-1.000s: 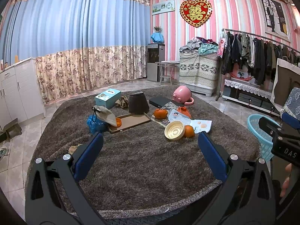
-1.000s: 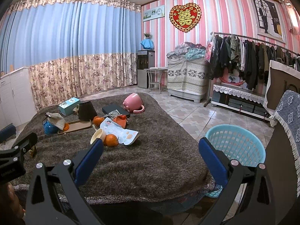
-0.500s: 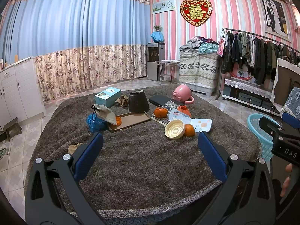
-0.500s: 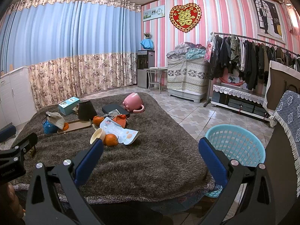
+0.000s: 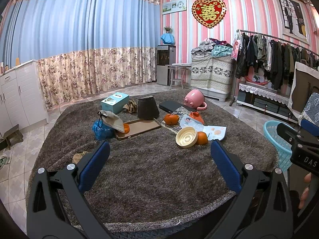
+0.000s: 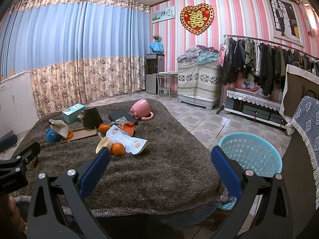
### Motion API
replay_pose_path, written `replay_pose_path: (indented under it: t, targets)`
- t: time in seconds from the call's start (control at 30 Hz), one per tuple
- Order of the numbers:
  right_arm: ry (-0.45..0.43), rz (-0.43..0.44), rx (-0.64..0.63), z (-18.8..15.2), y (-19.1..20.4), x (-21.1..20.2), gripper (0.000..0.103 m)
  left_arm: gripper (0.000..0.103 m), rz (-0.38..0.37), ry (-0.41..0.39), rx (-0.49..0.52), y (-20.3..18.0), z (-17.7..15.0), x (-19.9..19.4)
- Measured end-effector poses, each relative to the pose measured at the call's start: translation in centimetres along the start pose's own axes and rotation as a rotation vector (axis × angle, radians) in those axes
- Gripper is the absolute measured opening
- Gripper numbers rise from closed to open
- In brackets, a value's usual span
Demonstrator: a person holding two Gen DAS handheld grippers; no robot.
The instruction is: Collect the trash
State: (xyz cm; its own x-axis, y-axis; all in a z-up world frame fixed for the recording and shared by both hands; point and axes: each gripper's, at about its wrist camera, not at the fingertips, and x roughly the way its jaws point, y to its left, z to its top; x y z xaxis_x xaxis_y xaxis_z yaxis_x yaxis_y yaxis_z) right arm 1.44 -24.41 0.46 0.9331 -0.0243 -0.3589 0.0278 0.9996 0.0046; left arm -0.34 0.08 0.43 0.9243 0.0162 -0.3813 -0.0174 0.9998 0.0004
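Both grippers poised at the near edge of a tabletop [image 5: 151,181] draped in shaggy brown fabric, nothing grasped. Left gripper [image 5: 160,161] released, blue fingers [image 5: 93,167] spread wide over bare pile; right gripper [image 6: 160,162] likewise splayed and empty.

Clutter well ahead, toward the middle and far side: a cream ridged lid [image 5: 186,137] touching a tangerine [image 5: 202,137], a printed leaflet [image 5: 211,130] just behind, a second tangerine [image 5: 171,119], a crumpled orange wrapper [image 5: 196,117], a brown tray [image 5: 139,127], a blue plastic bag [image 5: 101,129] under a beige pouch [image 5: 111,118], a tissue box [image 5: 115,102], a black upturned cone-shaped cup [image 5: 148,108], a tipped pink mug [image 5: 194,100]. A small crumpled brown scrap [image 5: 78,157] lying just beside the left fingers.

Light-blue mesh basket [image 6: 250,153] on the floor off the right edge (the likely destination, judging by the task).

Apparently the opening step: no piece picked yet. Next move probably a reach forward to a plainly discardable item, such as the leaflet, wrapper or near scrap, then a carry rightward to the basket. Flat paper on deep pile likely awkward: edge-on pinch needed.
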Motion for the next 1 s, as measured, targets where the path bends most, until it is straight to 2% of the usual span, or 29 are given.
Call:
replay_pose_path:
  t: [0.73, 1.0]
  targets:
    - [0.018, 0.010, 0.019, -0.8, 0.0, 1.1, 0.099, 0.098, 0.000, 0.007, 0.006, 0.0, -0.6, 0.4]
    - [0.039, 0.011, 0.041, -1.3, -0.9, 2.3, 0.099, 0.098, 0.017, 0.019, 0.002, 1.4, -2.8, 2.2]
